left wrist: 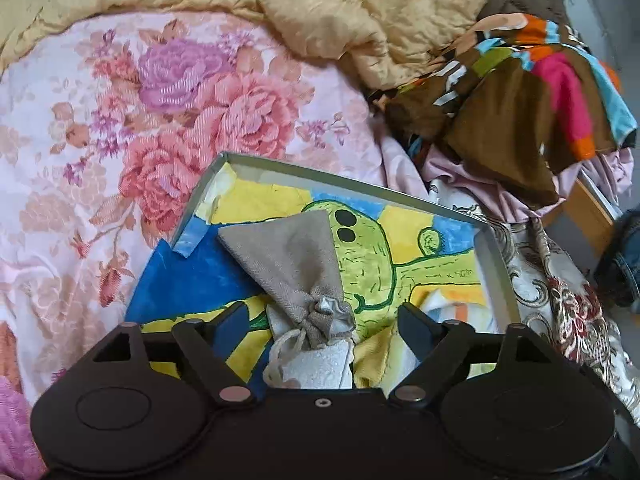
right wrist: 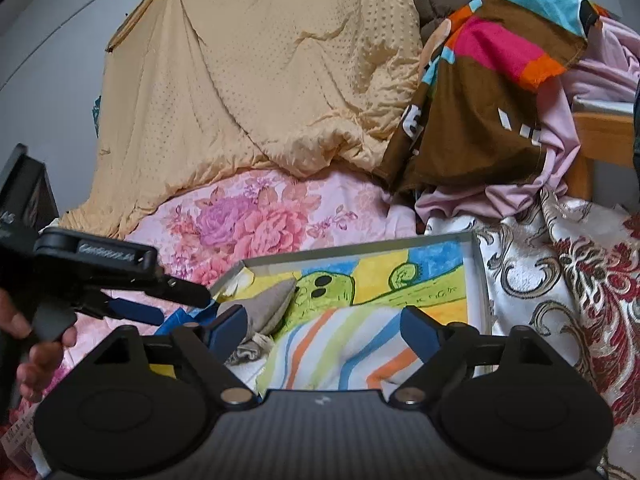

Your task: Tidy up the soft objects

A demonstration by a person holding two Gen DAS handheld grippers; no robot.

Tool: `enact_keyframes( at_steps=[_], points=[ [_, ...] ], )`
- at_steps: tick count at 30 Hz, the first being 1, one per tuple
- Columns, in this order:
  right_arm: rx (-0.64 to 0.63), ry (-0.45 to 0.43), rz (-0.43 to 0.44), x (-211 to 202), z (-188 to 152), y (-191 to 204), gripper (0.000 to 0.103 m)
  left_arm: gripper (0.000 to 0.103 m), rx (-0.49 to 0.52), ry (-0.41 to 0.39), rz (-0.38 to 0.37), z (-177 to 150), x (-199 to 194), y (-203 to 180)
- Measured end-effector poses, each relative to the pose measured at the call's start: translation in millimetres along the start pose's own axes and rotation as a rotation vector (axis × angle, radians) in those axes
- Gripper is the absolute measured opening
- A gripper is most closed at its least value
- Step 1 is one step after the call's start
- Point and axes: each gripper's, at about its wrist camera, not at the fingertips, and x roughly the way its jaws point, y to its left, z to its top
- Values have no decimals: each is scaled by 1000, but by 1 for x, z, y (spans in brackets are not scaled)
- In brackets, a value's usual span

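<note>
Drawstring pouch (left wrist: 298, 264), a grey-beige cloth bag with its gathered neck and cord toward the near side, lies inside the shallow box (left wrist: 496, 264), on the box's painted green cartoon figure, with a white cloth (left wrist: 316, 364) just under its neck and a striped cloth (right wrist: 344, 344) bunched beside it at the box's near right. Both tools stand wide with nothing gripped: the left gripper (left wrist: 320, 320) frames the pouch's neck without its pads pressing on it, and the right gripper (right wrist: 320, 326) hangs over the striped cloth with its blue fingers (right wrist: 416, 326) apart from the fabric. The soft pieces look set down in the box, so the step in hand seems to be a release and a clean lift away. To do it well, I judge that each tool should rise straight off with the jaws kept wide, so that no finger hooks the pouch's cord or drags a fold of the striped cloth over the low wall; the box rests on yielding bedding, so any push on its rim could tip it. In the right wrist view the left tool and the hand (right wrist: 36, 344) holding it show at the near left. The surface is a bed with a pink floral cover (left wrist: 120, 140); a tan quilt (right wrist: 260, 80) is heaped at the far side, a brown multicoloured cloth (left wrist: 520, 100) is piled far right over pale pink fabric, and a cream and red brocade spread (right wrist: 560, 280) lies to the right of the box.
</note>
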Motion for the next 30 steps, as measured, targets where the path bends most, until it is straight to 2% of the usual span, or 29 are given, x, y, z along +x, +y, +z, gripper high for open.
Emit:
enact_keyframes(
  at_steps=[2,8,11,17,26,30],
  points=[
    [-4,-10,1,-4,3,2,90,92,28,-13,8,-4,-9,-4],
    [-6,-54,-12,-22,14,5,94,93,101,-34,22,-15,-37,-14],
    [-9,-80,-11,-34,21,8,96,100,108,-50,36,-18,-52,-17],
    [-76,-137,-34,-65,34,23,100,100,138,-87,34,-27,-90,-29],
    [-143,-188,-58,-125,45,46,103,101,152,-143,23,-57,-159,-45],
    [-187,-208,-62,-155,47,58,103,101,98,-138,27,-80,-188,-47]
  ],
)
